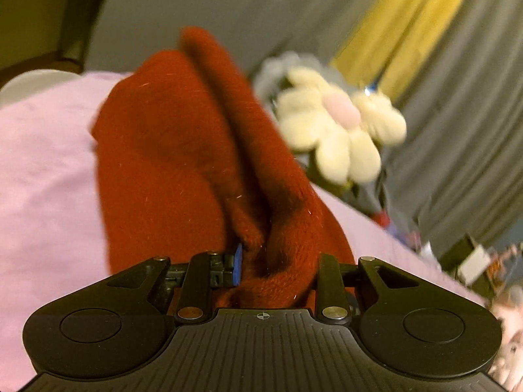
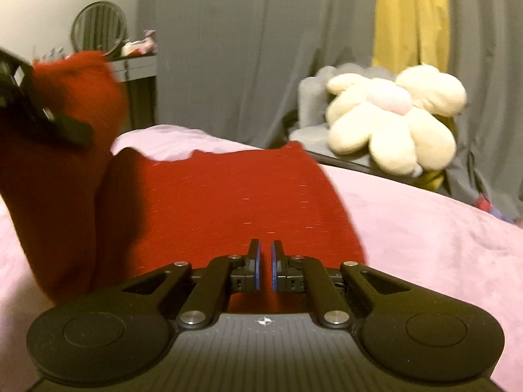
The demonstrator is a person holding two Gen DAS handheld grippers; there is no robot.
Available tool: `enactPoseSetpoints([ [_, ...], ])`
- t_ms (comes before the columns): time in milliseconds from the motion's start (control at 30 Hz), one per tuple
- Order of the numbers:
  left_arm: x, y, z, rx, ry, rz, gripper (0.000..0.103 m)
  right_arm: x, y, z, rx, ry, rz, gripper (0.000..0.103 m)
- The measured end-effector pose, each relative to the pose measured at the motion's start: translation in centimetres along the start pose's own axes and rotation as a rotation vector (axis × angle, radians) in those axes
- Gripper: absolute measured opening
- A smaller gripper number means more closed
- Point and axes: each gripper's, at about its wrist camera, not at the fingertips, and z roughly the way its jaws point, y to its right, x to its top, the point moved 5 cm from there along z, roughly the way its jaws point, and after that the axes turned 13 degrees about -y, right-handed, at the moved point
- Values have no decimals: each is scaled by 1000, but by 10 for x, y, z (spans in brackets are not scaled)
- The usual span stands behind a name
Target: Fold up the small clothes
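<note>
On the pink bed cover (image 2: 425, 238) lies a red knitted garment (image 2: 228, 196), one side pulled up off the bed by the left hand-held gripper (image 1: 271, 261), whose fingers are clamped on a bunched fold of it. Nearer me, the right hand-held gripper (image 2: 263, 261) hovers over the flat part, fingers almost together with only a narrow gap, gripping nothing, while a cream flower cushion (image 2: 392, 124) sits beyond the bed against grey curtains (image 2: 228, 49).

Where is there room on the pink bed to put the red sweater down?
Bare pink blanket lies right of the red sweater, up to the bed edge by the flower plush. A narrow strip shows behind the sweater. The left is crowded: the left gripper holds sweater bunched up there.
</note>
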Motion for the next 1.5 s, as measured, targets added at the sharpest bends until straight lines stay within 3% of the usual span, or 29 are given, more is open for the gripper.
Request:
enactPoseSetpoints([
  [167,-15,-2,51,-69,-79,-52,31,-2,16,5,17,-11,52,6],
  [300,-23,-12,61,-148,-45,-85,37,-2,22,9,56,-17,75,6],
  [367,-23,-13,58,-196,-32,-100,52,-1,24,11,72,-23,90,6],
  [500,-29,-17,50,-262,-25,-89,65,5,29,4,106,-12,132,6],
  [700,-35,-12,49,-327,-30,-41,76,23,30,-28,279,106,194,6],
  [867,-39,-23,42,-411,-20,-78,77,27,19,-25,392,106,197,6],
  [967,-41,-24,43,-377,-17,-69,75,24,12,-17,389,99,168,6],
  [1067,-42,-27,37,-388,-5,-124,76,16,15,1,392,20,180,6],
  [1200,-51,-35,12,-358,66,-254,77,-2,12,34,267,-144,128,5],
  [1300,-59,-43,-3,-245,124,-280,80,2,10,31,269,-134,131,5],
  [1500,-63,-63,-7,-55,118,-300,80,0,7,32,251,-136,108,5],
])
